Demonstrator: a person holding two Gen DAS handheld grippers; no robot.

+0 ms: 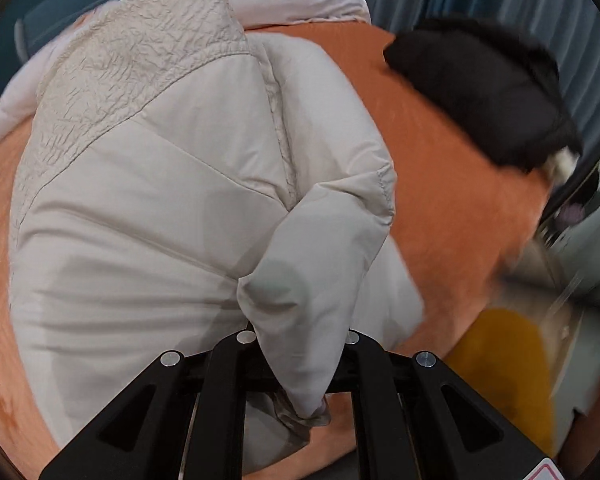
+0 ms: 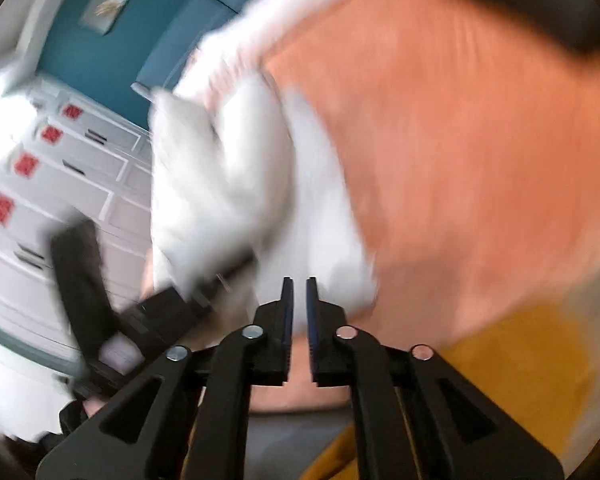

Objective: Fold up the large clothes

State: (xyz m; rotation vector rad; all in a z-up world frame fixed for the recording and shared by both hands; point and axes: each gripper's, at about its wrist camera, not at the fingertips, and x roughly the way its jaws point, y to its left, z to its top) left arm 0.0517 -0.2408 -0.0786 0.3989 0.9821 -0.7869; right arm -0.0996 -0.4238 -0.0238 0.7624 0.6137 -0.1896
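Clamped between the hidden fingers of the left gripper (image 1: 300,344) is a fold of a pale puffy jacket (image 1: 172,208), most likely a sleeve, which is draped over the jaws and hangs down toward the camera. Ahead of this gripper the rest of the jacket is spread on an orange bedspread (image 1: 452,184), its crinkled panel lying farthest from the tool. A black garment (image 1: 488,92) is seen further ahead and to the right, apart from the jacket. A mustard-yellow cloth (image 1: 508,368) lies close beside the gripper on its right.

The right gripper (image 2: 299,320) is seen with its jaws parted by a narrow gap, and nothing is held between the blue pads (image 2: 287,320). The jacket lies just ahead of it and to its left, heavily blurred. The left gripper's black body is visible down to its left, against white drawers (image 2: 60,184).
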